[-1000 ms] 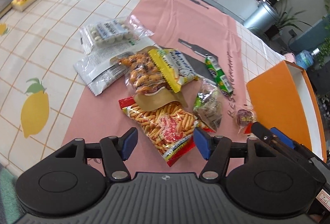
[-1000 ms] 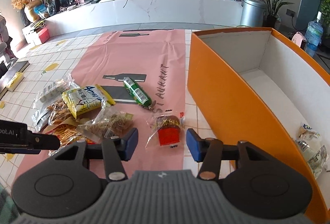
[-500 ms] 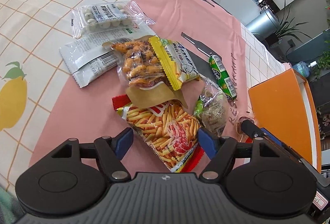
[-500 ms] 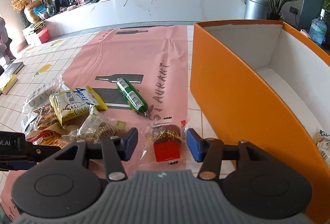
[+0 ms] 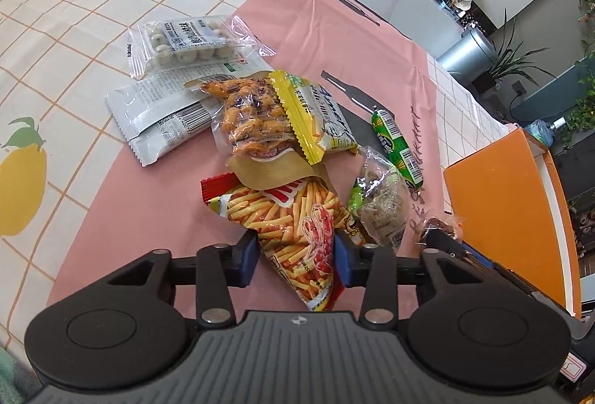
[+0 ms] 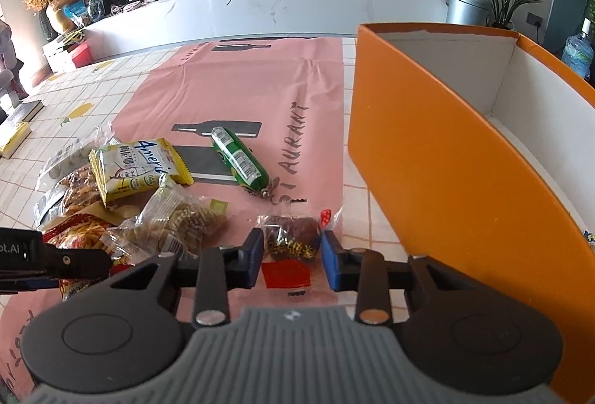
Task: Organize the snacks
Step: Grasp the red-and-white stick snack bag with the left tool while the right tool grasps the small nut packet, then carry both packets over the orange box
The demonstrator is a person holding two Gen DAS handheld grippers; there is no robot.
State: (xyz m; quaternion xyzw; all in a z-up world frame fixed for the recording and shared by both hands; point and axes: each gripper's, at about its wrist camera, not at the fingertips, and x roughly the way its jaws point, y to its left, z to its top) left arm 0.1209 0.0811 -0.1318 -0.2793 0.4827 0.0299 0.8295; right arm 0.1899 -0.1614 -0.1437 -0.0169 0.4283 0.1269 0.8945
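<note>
Left gripper (image 5: 296, 257): blue fingers pressed against both sides of the shrimp stick bag (image 5: 297, 229), clamped on its near end
Right gripper (image 6: 290, 257): fingers close on either side of the dark snack pouch (image 6: 292, 236); whether they pinch it, I cannot tell
Orange box (image 6: 438, 181): just to the right of the right gripper, open-topped
Green sausage (image 6: 238, 163): ahead of the right gripper, on the pink mat (image 6: 241, 88)

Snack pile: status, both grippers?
Left gripper closed on fries bag. Right gripper straddling small clear-wrapped snack, grip unconfirmed. Orange box alongside, path open.
</note>
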